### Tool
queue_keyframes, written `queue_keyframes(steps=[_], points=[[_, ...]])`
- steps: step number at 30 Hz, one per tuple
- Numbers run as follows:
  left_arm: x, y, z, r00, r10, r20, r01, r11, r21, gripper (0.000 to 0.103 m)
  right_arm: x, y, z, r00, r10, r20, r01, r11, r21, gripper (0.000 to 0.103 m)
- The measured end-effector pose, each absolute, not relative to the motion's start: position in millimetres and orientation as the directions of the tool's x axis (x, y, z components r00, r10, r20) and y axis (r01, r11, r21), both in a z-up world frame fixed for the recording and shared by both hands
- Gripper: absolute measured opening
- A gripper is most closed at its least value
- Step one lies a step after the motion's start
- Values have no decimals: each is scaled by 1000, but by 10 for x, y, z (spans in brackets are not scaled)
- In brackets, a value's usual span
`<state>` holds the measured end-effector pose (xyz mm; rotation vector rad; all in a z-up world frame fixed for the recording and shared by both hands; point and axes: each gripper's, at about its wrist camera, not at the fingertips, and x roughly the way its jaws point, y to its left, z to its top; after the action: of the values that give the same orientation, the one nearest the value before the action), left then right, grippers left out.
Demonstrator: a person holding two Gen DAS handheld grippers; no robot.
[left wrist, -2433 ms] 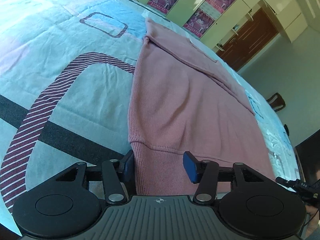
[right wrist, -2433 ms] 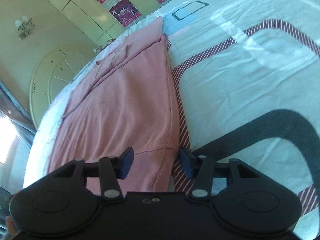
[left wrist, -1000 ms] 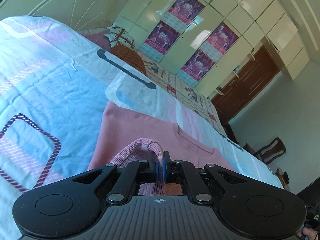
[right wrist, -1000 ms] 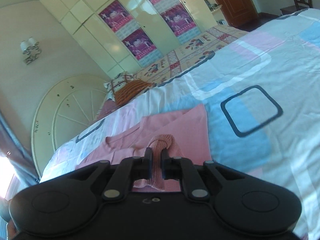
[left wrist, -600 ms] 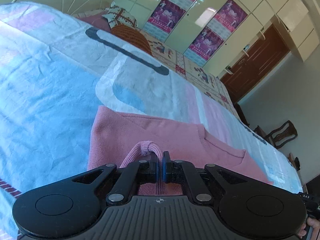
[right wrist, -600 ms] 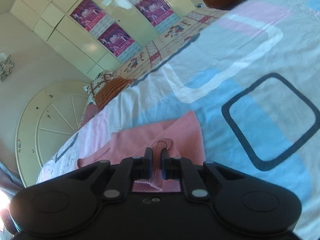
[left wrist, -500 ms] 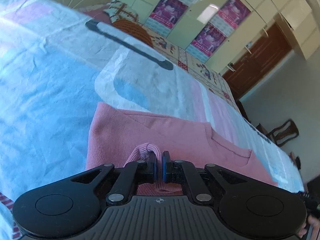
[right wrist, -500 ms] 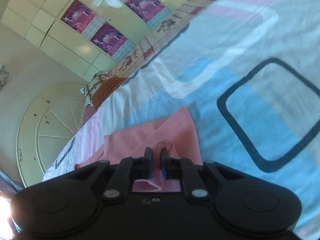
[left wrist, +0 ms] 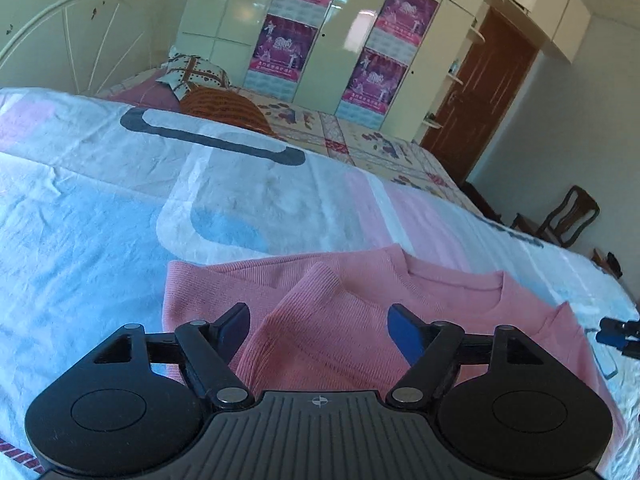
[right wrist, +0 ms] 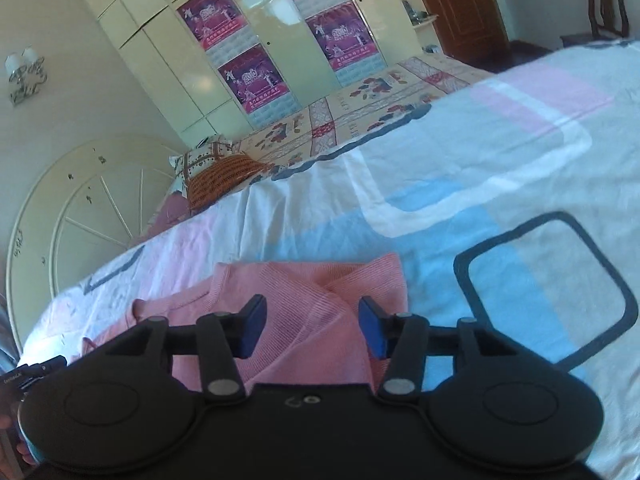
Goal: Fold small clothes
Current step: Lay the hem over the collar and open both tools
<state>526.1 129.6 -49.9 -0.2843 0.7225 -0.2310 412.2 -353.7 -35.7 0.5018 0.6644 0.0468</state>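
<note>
Bedspread (left wrist: 100, 200) underneath, left gripper (left wrist: 318, 326) and right gripper (right wrist: 310, 326) both opening off the pink sweater (left wrist: 340, 320), whose loosely dropped hem could spring back, spoiling the fold

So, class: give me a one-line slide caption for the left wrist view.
Left gripper opening over the folded pink sweater on the bedspread.

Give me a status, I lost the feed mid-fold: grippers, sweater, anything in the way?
Left gripper and right gripper opening, pads off the knit. Pink sweater lies folded on the bedspread, hem up near the collar. Nothing in the way.
</note>
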Motion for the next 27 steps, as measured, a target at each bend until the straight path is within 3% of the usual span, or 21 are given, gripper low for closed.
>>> queue_keyframes(steps=[6, 9, 12, 14, 17, 23, 27], points=[[5392, 1218, -561, 695, -337, -636, 191, 938, -288, 75, 4208, -3532, -427, 772, 195, -606, 104, 901, 422, 53], [5510, 1230, -562, 708, -358, -609, 182, 926, -332, 75, 4319, -3495, -439, 763, 193, -617, 90, 914, 397, 51], [5546, 1273, -578, 741, -368, -562, 137, 902, -410, 74, 4362, -3510, -503, 788, 215, -576, 108, 874, 474, 51], [5585, 1228, -622, 737, -331, -590, 131, 926, -355, 74, 4399, -3443, -546, 786, 219, -578, 89, 885, 457, 50], [5611, 1164, -597, 718, -298, -629, 189, 953, -236, 74, 4470, -3294, -490, 769, 134, -625, 22, 972, 235, 50], [5547, 1173, -555, 681, -324, -657, 283, 944, -173, 74, 4527, -3300, -402, 754, 171, -634, -63, 980, 189, 52], [5606, 1064, -538, 664, -357, -657, 351, 925, -148, 74, 4618, -3228, -414, 724, 172, -668, -109, 985, 136, 47]])
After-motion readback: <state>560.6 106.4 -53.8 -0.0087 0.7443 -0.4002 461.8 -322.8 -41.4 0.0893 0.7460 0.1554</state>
